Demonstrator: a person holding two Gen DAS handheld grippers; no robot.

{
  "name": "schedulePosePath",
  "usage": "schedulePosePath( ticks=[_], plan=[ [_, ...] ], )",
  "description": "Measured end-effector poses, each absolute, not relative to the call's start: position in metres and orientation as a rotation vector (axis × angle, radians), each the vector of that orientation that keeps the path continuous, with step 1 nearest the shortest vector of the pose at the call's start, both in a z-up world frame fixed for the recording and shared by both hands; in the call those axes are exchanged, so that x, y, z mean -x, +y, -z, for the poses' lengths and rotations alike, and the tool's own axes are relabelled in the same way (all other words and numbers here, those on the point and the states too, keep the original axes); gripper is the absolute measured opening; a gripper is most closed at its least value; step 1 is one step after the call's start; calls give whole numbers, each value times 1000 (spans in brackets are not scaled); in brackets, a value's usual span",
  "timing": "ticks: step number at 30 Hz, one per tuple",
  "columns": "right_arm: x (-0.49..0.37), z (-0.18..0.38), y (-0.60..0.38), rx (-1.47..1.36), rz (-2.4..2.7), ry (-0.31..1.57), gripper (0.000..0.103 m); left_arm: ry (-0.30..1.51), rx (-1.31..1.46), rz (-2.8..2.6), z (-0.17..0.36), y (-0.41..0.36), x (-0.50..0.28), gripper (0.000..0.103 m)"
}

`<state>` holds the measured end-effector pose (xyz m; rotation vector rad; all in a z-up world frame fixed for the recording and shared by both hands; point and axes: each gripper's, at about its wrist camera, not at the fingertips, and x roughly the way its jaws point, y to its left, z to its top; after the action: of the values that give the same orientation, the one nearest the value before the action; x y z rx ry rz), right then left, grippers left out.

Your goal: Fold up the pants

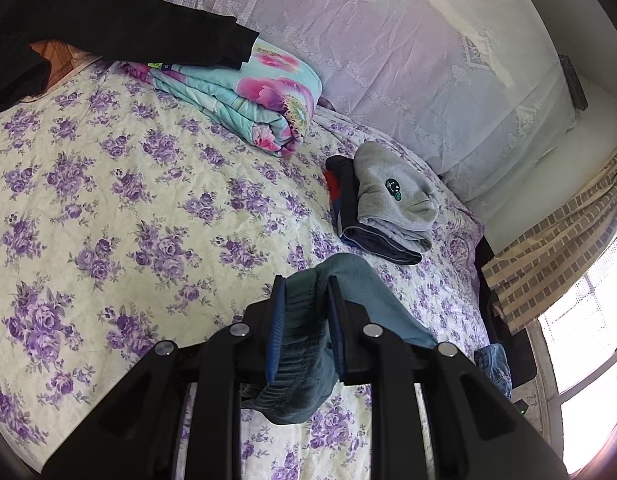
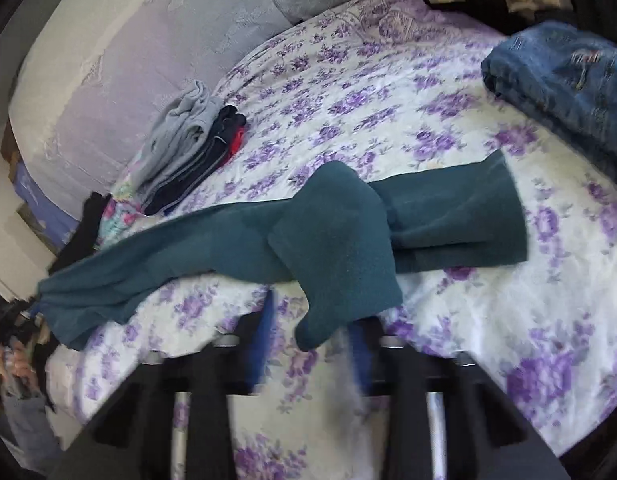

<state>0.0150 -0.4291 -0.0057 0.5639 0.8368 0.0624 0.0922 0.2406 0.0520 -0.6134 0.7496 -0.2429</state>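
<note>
So it's a bed (image 1: pixel 108 208) with a cream quilt covered in purple flowers, and a pale lacy cover (image 1: pixel 388 40) along the far side. Using the stack of folded clothes (image 1: pixel 388 204) (grey on top, dark ones under it) as the reference point: a rolled turquoise blanket with pink flowers (image 1: pixel 264 100) sits further along the bed's far side from the stack, with a black garment (image 1: pixel 140 28) draped over its end. A checked curtain (image 1: pixel 556 240) hangs off past the stack by the window. In the right wrist view a folded pair of blue jeans (image 2: pixel 564 88) lies well apart from the stack (image 2: pixel 188 148), across the open quilt.

The teal pants (image 2: pixel 236 244) stretch across the quilt on the near side of the stack, one leg running off toward the bed's edge and the other toward the jeans. Nothing lies between the pants and the stack except bare quilt.

The left gripper (image 1: pixel 308 320) points over the bed toward the stack, its jaws clamped on a bunched, ribbed bit of the pants (image 1: pixel 308 332), which hangs down below the pads. The right gripper (image 2: pixel 308 340) is blurry, low over the quilt, jaws spread apart with a floppy fold of the pants dangling just between the tips; can't tell if it touches them.
</note>
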Motion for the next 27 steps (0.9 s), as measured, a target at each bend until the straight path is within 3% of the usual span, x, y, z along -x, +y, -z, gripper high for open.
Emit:
schedulePosePath(
  ticks=[3,10,12,16,26,27],
  plan=[
    [-9,-2,-437,-585,-47,793,10,747,630,236,-50,245,-91,19],
    [19,-56,-468,-623,-37,647,8,704,616,235,-68,245,-80,19],
    [23,-65,-477,-648,-35,626,7,658,616,226,-80,251,-72,13],
    [21,-61,-484,-631,-17,678,7,648,584,220,-90,258,-65,13],
    [37,-55,-504,-716,31,629,6,890,553,236,4,228,-70,14],
    [39,-56,-505,-715,39,626,6,902,532,235,8,225,-71,21]
  ],
)
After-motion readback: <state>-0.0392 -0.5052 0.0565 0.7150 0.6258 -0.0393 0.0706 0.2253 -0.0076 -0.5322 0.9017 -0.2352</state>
